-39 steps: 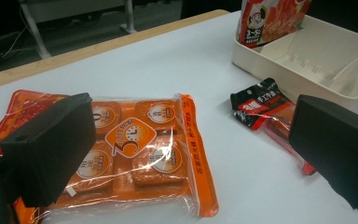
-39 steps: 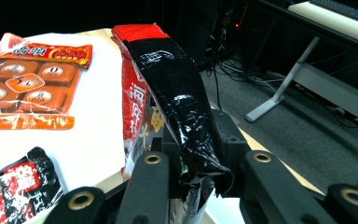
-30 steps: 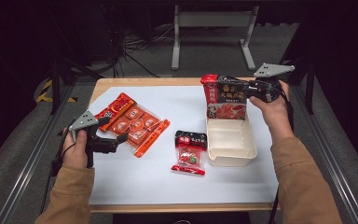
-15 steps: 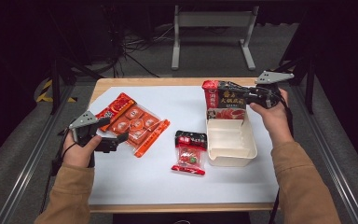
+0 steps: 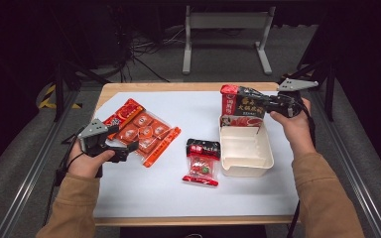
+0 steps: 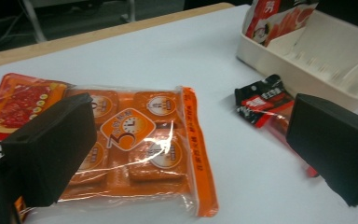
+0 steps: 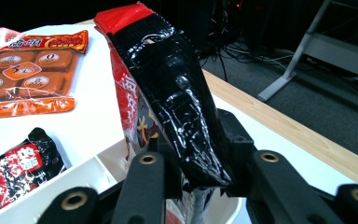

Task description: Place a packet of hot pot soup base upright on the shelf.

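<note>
Holding the red-and-black snack bag (image 5: 243, 105) upright by its top, the right gripper (image 5: 258, 104) pinches it between the jaws, which have just been opening a little, so its bottom can settle into the far end of the white tray (image 5: 244, 163). The left gripper (image 5: 129, 150) waits spread beside the orange biscuit pack (image 5: 146, 133) (not touching it). A small candy packet (image 5: 202, 161) lies just beside the tray, not in the way.

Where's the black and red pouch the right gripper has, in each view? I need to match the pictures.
High view: black and red pouch upper right, upright at the white tray's far end.
Left gripper view: top right corner, inside the tray.
Right gripper view: centre, between the jaws.
Shared landmark: the white tray.
</note>
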`<state>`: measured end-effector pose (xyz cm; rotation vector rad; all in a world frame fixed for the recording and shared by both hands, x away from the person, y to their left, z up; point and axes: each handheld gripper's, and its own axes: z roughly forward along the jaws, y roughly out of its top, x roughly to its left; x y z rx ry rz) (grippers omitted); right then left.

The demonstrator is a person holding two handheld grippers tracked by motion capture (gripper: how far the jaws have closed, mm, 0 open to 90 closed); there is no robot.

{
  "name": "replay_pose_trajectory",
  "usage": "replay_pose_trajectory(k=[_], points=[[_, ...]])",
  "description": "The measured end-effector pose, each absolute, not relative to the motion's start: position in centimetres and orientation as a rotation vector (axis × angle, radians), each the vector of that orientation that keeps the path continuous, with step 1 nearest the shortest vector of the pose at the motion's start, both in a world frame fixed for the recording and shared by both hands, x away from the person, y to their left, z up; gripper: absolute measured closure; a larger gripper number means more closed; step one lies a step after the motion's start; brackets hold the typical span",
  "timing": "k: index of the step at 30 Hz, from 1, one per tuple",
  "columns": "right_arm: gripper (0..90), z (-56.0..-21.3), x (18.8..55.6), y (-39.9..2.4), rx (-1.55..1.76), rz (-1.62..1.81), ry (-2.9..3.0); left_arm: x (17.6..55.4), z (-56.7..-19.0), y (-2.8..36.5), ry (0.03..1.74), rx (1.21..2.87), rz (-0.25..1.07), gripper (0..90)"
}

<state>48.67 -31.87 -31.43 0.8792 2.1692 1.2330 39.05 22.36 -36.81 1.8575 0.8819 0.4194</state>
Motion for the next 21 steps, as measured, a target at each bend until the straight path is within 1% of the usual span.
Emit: replay_pose_trajectory(k=[2, 3, 6, 10, 11, 15, 19, 21], points=[[70.1, -31.4, 48.7, -31.9, 0.902, 1.236, 2.169, 39.2, -37.0, 22.2, 0.902, 1.857, 0.414, 4.2], [67.2, -31.4, 48.7, -32.0, 0.916, 1.242, 2.167, 39.2, -37.1, 22.1, 0.915, 1.847, 0.393, 4.5], [57.0, -31.3, 48.4, -32.0, 0.957, 1.238, 2.161, 39.3, -37.2, 22.0, 0.902, 1.861, 0.424, 4.5], [52.8, -31.1, 48.0, -32.1, 0.965, 1.239, 2.157, 39.2, -37.0, 22.2, 0.888, 1.853, 0.448, 4.5], [50.5, -30.9, 47.6, -32.2, 0.967, 1.236, 2.157, 39.2, -37.0, 22.3, 0.889, 1.844, 0.454, 6.2], [47.5, -30.3, 46.2, -32.3, 0.973, 1.181, 2.136, 39.1, -36.8, 22.8, 0.899, 1.83, 0.457, 11.2], [46.9, -30.1, 44.9, -32.5, 1.006, 1.174, 2.119, 39.0, -36.6, 23.1, 0.887, 1.865, 0.458, 21.2], [46.7, -30.0, 44.4, -32.6, 1.024, 1.175, 2.117, 39.0, -36.5, 23.1, 0.884, 1.864, 0.444, 24.2]])
